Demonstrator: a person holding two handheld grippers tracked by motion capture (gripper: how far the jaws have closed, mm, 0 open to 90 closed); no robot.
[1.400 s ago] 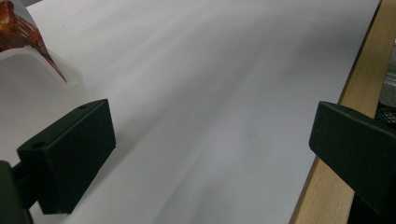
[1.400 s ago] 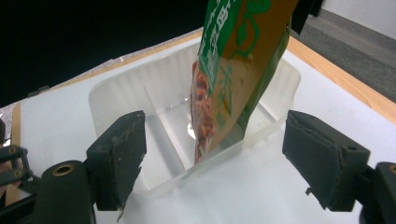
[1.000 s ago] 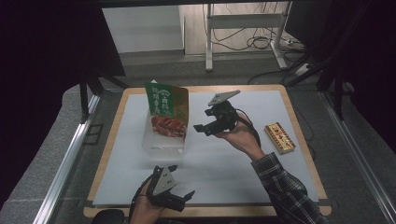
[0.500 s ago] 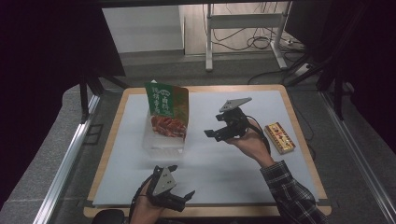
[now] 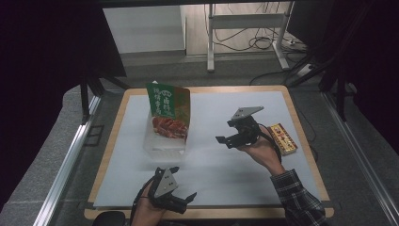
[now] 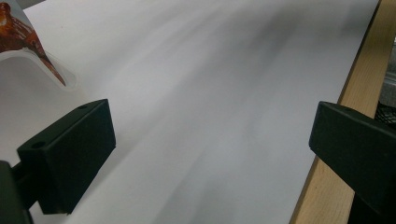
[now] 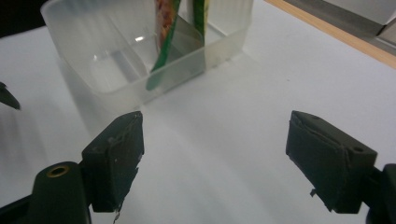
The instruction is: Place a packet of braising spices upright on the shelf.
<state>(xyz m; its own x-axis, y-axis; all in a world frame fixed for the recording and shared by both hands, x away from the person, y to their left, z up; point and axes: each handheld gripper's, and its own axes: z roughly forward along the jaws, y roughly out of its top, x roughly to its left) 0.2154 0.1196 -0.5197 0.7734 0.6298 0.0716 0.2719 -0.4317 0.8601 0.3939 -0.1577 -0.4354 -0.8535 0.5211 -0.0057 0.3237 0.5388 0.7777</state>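
Beside the clear plastic tub [image 5: 164, 143] propping a green snack pouch [image 5: 168, 110] upright, right gripper [image 5: 229, 139] spread wide and empty, left gripper [image 5: 186, 203] likewise spread, parked near the table edge.

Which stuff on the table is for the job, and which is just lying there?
For the job:
- food pouch
- clear plastic tub it stands in
- right gripper, open, facing them

Just lying there:
- small printed box
- left gripper, waiting open
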